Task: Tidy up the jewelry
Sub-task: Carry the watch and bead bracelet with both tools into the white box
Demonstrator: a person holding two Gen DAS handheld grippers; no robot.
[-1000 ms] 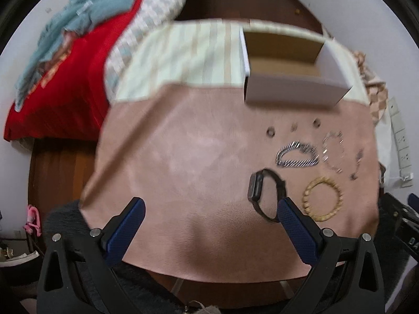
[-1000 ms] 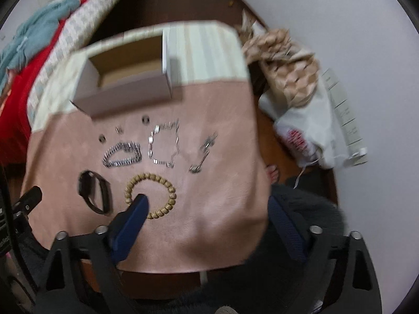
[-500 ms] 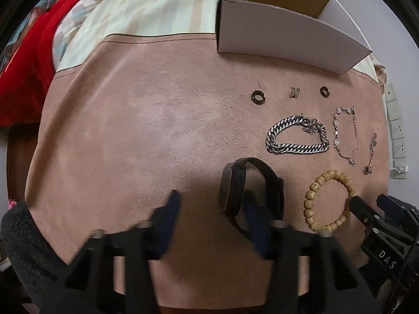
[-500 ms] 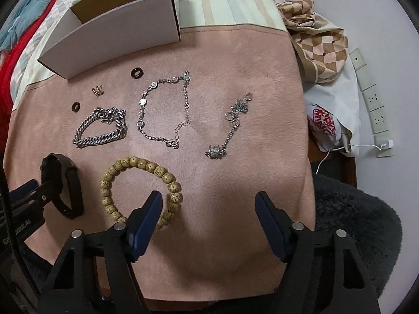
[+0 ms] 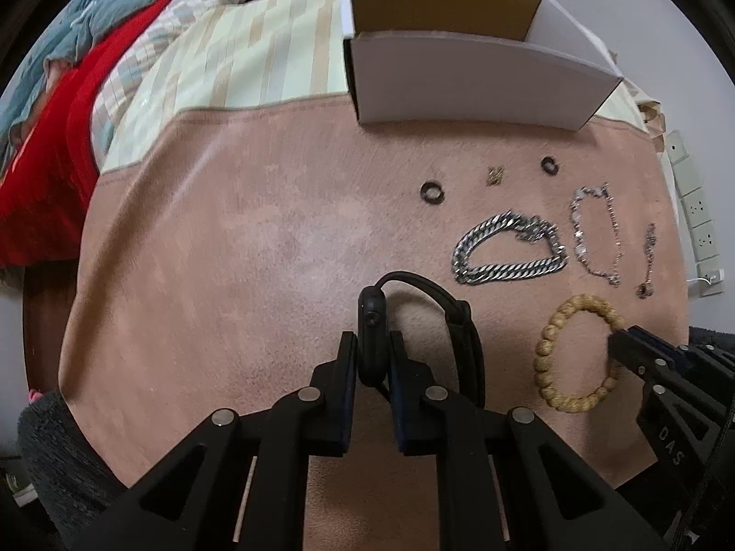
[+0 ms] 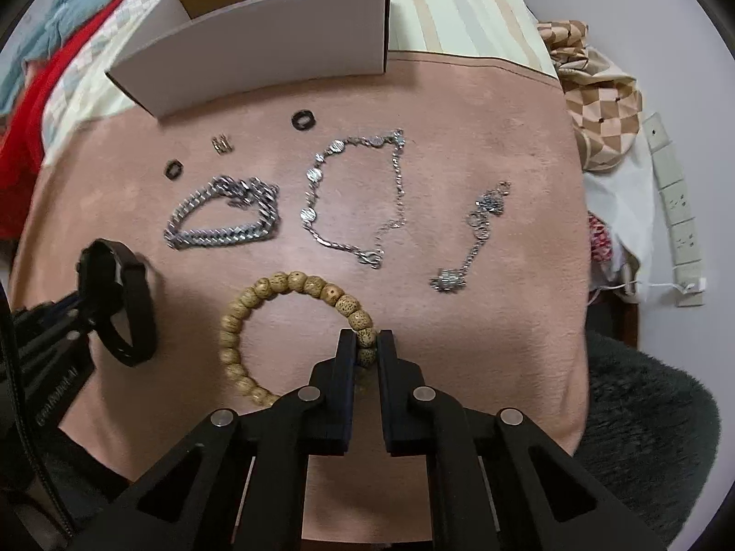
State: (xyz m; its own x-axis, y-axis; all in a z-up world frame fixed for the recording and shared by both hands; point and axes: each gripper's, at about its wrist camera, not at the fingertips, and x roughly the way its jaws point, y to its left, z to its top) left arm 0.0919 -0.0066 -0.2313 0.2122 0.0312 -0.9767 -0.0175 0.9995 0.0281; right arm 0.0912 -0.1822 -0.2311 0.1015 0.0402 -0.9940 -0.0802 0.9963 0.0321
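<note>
Down at the bottom middle of the left wrist view, the left gripper (image 5: 373, 353) has its fingers clamped on the face of the black smartwatch with the rubbery strap (image 5: 415, 335), which stands on edge on the pink suede-like mat covering the bench (image 5: 229, 275), strap looping off to the right of the fingers. Same deal in the right wrist view: the right gripper (image 6: 366, 349) is pinched shut on a couple of beads of the tan wooden bead bracelet (image 6: 294, 335), with the rest of the ring curling away to the left, flat on the mat. My guess is both got grabbed at the near edge because that's the easiest bit to reach. Everything else is laid out in tidy rows higher up: chunky silver curb-chain bracelet (image 6: 223, 218), thin silver disc-link chain (image 6: 353, 193), small silver charm chain (image 6: 475, 234), two dark rings (image 6: 304, 120) (image 6: 174, 168) and a little gold clip thing (image 6: 222, 143). Open white cardboard box with a brown inside (image 6: 257, 50) sits at the top of the frame, past the jewelry, probably where it's all headed. Neither piece looks lifted yet, hard to say for sure.
</note>
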